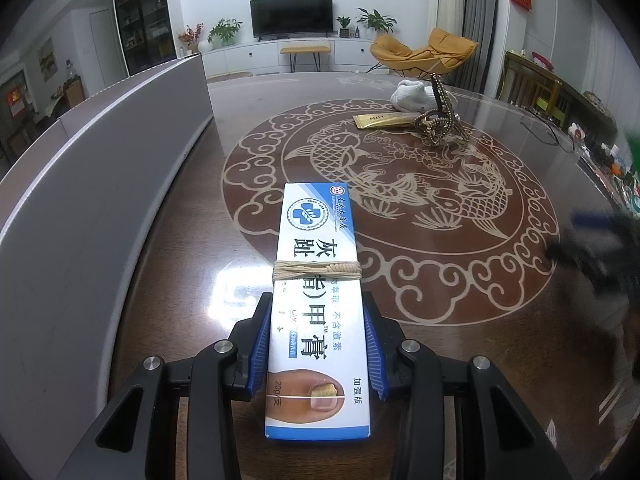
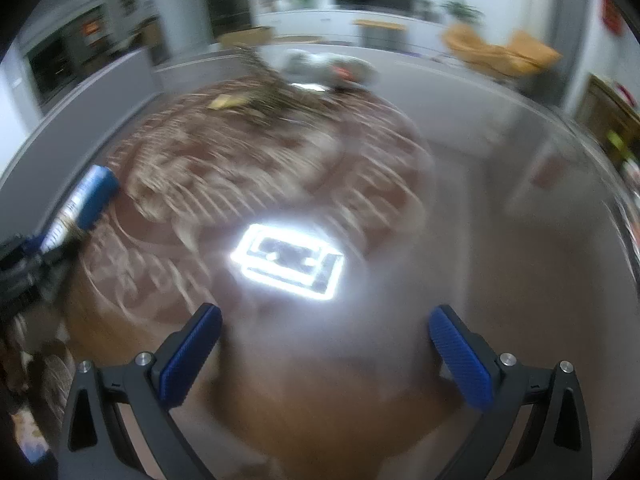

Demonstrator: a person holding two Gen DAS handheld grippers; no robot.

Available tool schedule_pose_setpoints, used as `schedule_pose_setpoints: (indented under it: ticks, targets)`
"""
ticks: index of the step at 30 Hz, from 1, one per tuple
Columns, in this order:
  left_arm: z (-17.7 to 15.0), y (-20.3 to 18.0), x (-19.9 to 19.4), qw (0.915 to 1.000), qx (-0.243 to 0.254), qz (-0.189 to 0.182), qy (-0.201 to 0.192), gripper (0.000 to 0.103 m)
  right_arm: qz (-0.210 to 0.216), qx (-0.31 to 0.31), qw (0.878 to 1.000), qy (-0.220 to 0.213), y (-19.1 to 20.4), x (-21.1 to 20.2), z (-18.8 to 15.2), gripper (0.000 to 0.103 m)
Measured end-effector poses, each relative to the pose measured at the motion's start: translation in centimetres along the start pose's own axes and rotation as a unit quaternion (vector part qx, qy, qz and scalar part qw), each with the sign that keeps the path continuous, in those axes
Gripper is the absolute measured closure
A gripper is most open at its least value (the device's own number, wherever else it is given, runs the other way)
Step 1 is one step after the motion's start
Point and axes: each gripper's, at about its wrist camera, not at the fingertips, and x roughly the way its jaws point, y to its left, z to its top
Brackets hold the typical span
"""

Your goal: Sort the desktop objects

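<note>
My left gripper (image 1: 318, 320) is shut on a long white and blue ointment box (image 1: 316, 280) with a rubber band around its middle; the blue pads press its two long sides, and the box points away over the table. The same box (image 2: 86, 204) shows at the left edge of the blurred right wrist view. My right gripper (image 2: 326, 320) stands open with nothing between its fingers, above the glossy tabletop. Far across the table lie a white sock (image 1: 420, 94), a gold sachet (image 1: 384, 120) and a gold beaded hair clip (image 1: 438, 122).
A grey box wall (image 1: 120, 152) runs along the left side of the table. The tabletop (image 1: 400, 208) bears a round fish pattern under glass. Glasses (image 1: 544, 128) and small clutter lie at the right edge. A ceiling lamp's reflection (image 2: 288, 260) glares on the glass.
</note>
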Motion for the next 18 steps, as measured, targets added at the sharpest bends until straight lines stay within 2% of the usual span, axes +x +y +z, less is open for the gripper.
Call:
schedule_pose_setpoints:
  ticks: [5,8,10,11,12,13,14,16,18]
  targets:
    - [-0.1,0.0,0.0,1.0,-0.001,-0.001,0.0,0.062,-0.03,-0.087,0.995,-0.041,3.7,1.5,8.2,0.0]
    - [0.0,0.1,-0.1,1.0,0.0,-0.002,0.0,0.062,-0.033,-0.093,0.994,-0.05,5.3,2.5,12.7,0.0]
    - [0.0,0.1,-0.1,1.0,-0.001,-0.002,0.0,0.062,-0.026,-0.084,0.995,-0.038,6.1,4.2,15.2,0.0]
    - [0.0,0.1,-0.1,1.0,-0.001,-0.002,0.0,0.062,-0.015,-0.076,0.997,-0.027,6.3,5.3,16.1,0.006]
    - [-0.1,0.1,0.0,1.0,-0.002,-0.004,0.0,0.062,-0.008,-0.068,0.998,-0.017,6.3,6.0,16.7,0.017]
    - [-0.1,0.2,0.0,1.0,-0.003,-0.005,0.0,0.062,-0.005,-0.056,0.998,-0.007,6.0,6.8,17.1,0.048]
    - [0.0,0.2,0.0,1.0,-0.003,-0.005,0.0,0.062,-0.007,-0.042,0.999,-0.003,5.7,7.2,17.2,0.062]
    - [0.0,0.2,0.0,1.0,-0.003,-0.006,0.0,0.062,0.008,-0.013,1.0,-0.022,4.2,6.4,16.8,0.073]
    - [0.0,0.2,0.0,1.0,-0.003,-0.006,0.0,0.062,0.037,0.011,0.998,-0.043,2.8,4.9,15.2,0.075]
